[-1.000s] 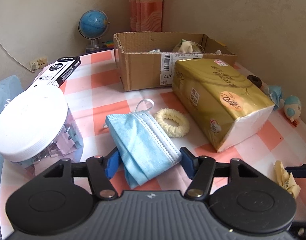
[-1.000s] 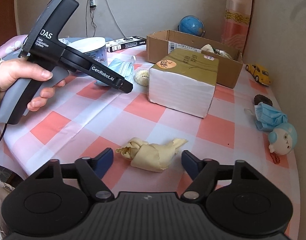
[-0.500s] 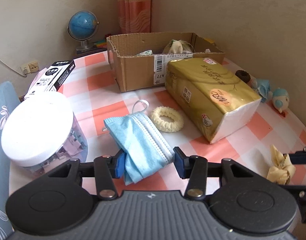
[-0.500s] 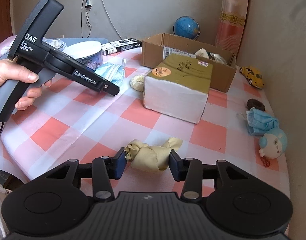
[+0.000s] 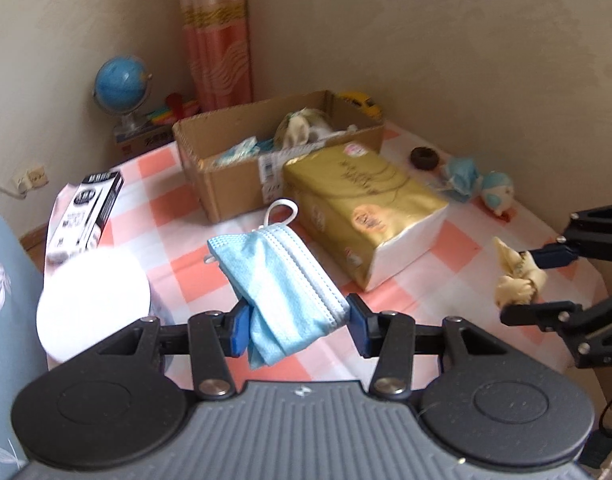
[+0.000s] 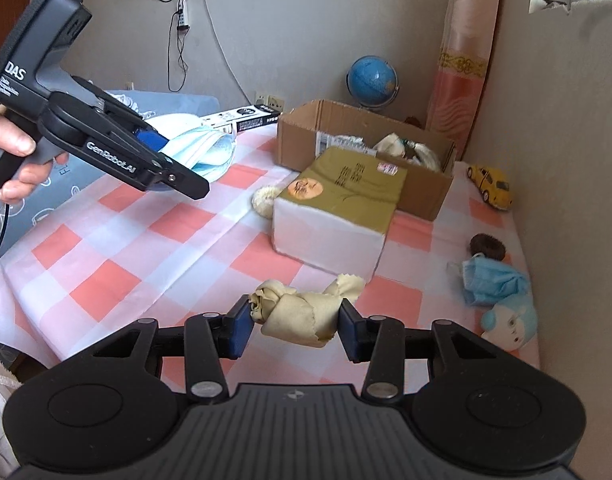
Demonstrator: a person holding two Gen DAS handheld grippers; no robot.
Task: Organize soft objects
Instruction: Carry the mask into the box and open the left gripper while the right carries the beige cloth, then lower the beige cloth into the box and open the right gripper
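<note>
My left gripper (image 5: 298, 326) is shut on a folded blue face mask (image 5: 280, 276) and holds it above the checked tablecloth; the mask also shows in the right wrist view (image 6: 204, 150). My right gripper (image 6: 294, 328) is shut on a crumpled yellow cloth (image 6: 302, 312), lifted off the table; the cloth also shows in the left wrist view (image 5: 515, 280). An open cardboard box (image 5: 226, 184) with soft items inside stands at the back, also in the right wrist view (image 6: 306, 136). A cream scrunchie (image 6: 264, 200) lies beside the gold tissue pack (image 6: 345, 200).
A white-lidded jar (image 5: 94, 300) stands at the left. A black carton (image 5: 88, 210), a globe (image 5: 122, 84) and a yellow toy car (image 6: 491, 186) are at the back. A brown scrunchie (image 6: 487, 246), another blue mask (image 6: 491, 282) and a blue toy (image 6: 509, 320) lie at the right edge.
Both grippers closed on their items and lifted: the left raised the blue mask off the table, the right raised the yellow cloth. Both views now look from higher up.
</note>
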